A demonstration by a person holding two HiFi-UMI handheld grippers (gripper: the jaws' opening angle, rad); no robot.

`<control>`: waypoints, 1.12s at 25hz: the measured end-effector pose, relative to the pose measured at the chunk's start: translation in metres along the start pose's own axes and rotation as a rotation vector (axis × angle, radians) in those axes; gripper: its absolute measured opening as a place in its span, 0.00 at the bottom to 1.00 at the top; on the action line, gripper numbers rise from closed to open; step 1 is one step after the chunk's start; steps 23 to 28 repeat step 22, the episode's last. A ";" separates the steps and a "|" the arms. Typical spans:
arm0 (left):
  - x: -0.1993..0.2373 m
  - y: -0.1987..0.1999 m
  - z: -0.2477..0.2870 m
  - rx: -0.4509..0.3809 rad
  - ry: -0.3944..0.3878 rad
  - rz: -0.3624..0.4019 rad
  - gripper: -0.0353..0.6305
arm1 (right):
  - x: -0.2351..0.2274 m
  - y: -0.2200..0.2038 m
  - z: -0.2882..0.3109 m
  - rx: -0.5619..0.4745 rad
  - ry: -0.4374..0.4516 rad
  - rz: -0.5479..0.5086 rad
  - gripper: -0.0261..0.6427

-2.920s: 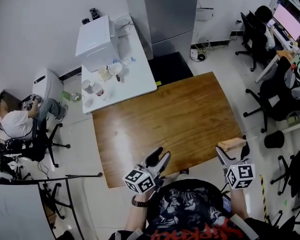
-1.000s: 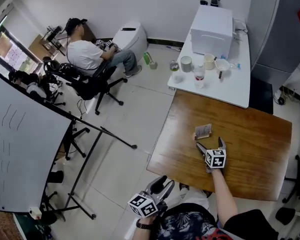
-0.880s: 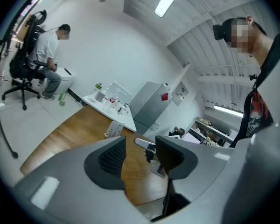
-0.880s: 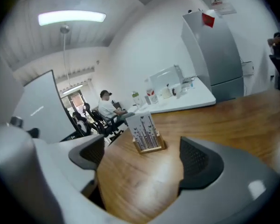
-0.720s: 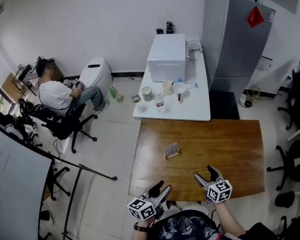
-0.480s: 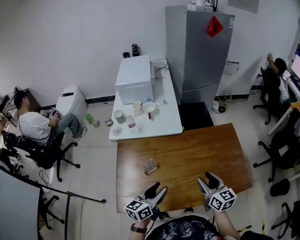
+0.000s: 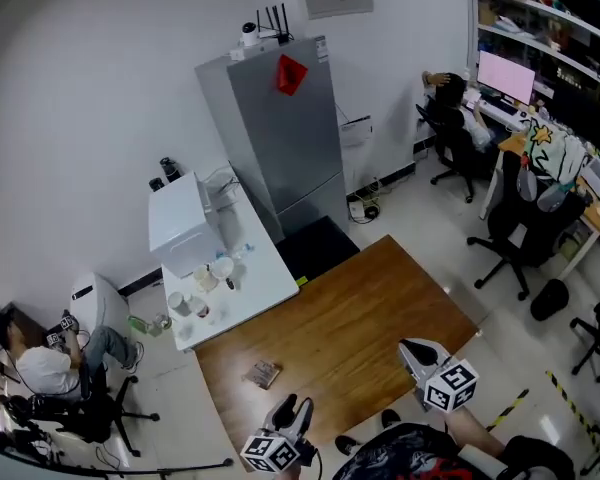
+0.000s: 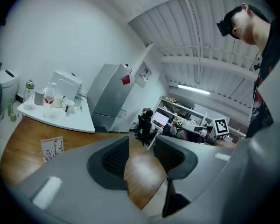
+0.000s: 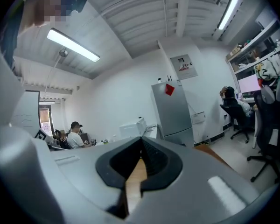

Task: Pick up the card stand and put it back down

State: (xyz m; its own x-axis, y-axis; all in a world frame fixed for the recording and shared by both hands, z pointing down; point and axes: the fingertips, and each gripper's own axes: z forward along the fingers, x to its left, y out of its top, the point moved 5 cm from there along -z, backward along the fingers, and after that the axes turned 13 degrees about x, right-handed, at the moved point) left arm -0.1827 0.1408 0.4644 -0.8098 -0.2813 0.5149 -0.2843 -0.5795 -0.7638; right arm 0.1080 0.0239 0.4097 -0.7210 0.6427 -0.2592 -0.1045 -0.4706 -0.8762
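The card stand (image 7: 263, 373), a small holder with a printed card, sits alone on the left part of the brown wooden table (image 7: 360, 318). It also shows at the left of the left gripper view as a white card stand (image 8: 52, 148). My left gripper (image 7: 291, 408) hovers at the table's near edge, just right of the stand and apart from it. Its jaws stand open with nothing between them (image 8: 140, 155). My right gripper (image 7: 416, 349) is held off the table's near right side, shut and empty (image 9: 141, 160).
A white side table (image 7: 265, 288) with a white box (image 7: 180, 223) and several cups adjoins the wooden table's far left. Behind stands a grey fridge (image 7: 280, 128). Office chairs (image 7: 520, 228) and desks fill the right. A person (image 7: 40, 368) sits at lower left.
The right gripper drew back from the card stand to the table's near edge and its jaws closed empty. The stand stays on the table. The head view swung round.
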 end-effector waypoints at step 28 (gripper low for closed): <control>0.003 -0.040 -0.044 0.005 0.059 -0.170 0.31 | 0.049 -0.016 0.003 0.073 0.101 -0.030 0.03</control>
